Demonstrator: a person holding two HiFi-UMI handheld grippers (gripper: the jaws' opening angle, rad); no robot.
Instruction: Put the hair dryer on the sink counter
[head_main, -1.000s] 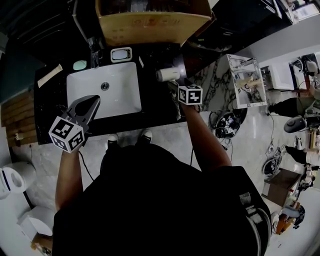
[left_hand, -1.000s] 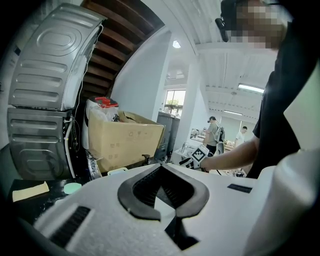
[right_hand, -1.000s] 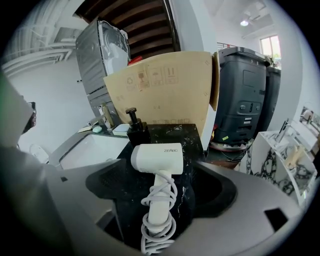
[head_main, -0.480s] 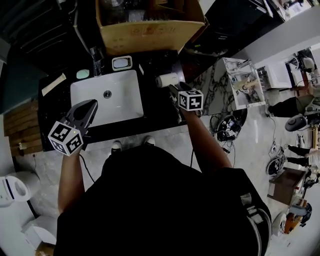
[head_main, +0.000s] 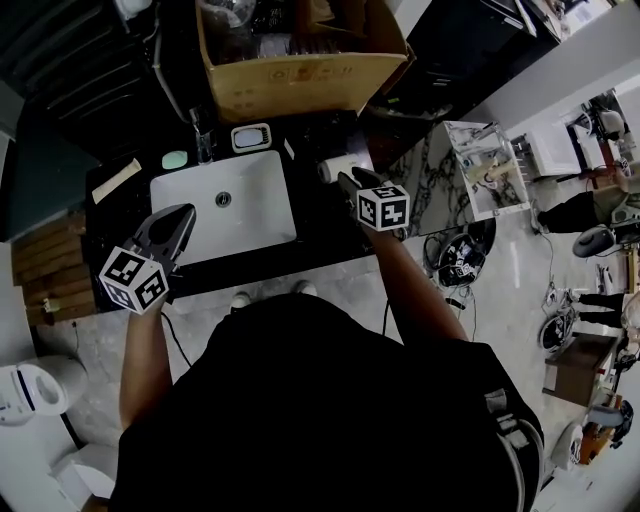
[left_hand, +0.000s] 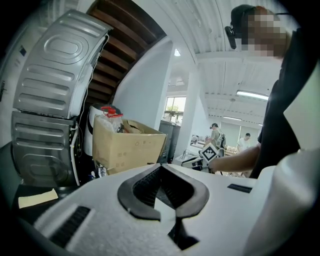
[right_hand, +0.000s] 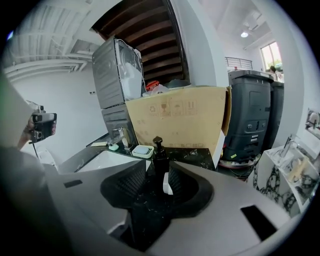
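- Head view: a cardboard box (head_main: 300, 85) with open flaps stands at the back of the black, glossy worktop (head_main: 320, 225). It holds dim things and some crumpled clear plastic that I cannot make out.
- A white rectangular sink (head_main: 250, 215) is set into the worktop, and its basin is bare down to the round drain. Behind it, a small rounded soap dish (head_main: 251, 137) holds a pale bar.
- What looks like the hair dryer (head_main: 338, 168) shows as a smooth white cylinder on the worktop just right of the sink. Its long axis runs left to right across the picture, with one end toward the basin. I cannot tell which end is the nozzle.
- The right gripper (head_main: 350, 183) has its tips just beside that cylinder. The left gripper (head_main: 187, 211) is over the sink's near left corner, well apart from it.
- Left gripper view: the left gripper (left_hand: 160, 167) is clenched on nothing, its ribbed dark pads meeting at the tips. Beyond it, red-capped things and clear plastic poke out of the box (left_hand: 125, 147).
- Right gripper view: the right gripper (right_hand: 154, 167) is released, with its ribbed pads apart. A black pump bottle (right_hand: 159, 160) stands upright on the speckled worktop, seen between the pads.
- A small white piece (right_hand: 167, 183) sits against the right pad, and I cannot tell whether it is the dryer.
- The soap dish (right_hand: 142, 150) lies to the left by the sink (right_hand: 107, 161), and the plain brown box (right_hand: 175, 122) stands behind.
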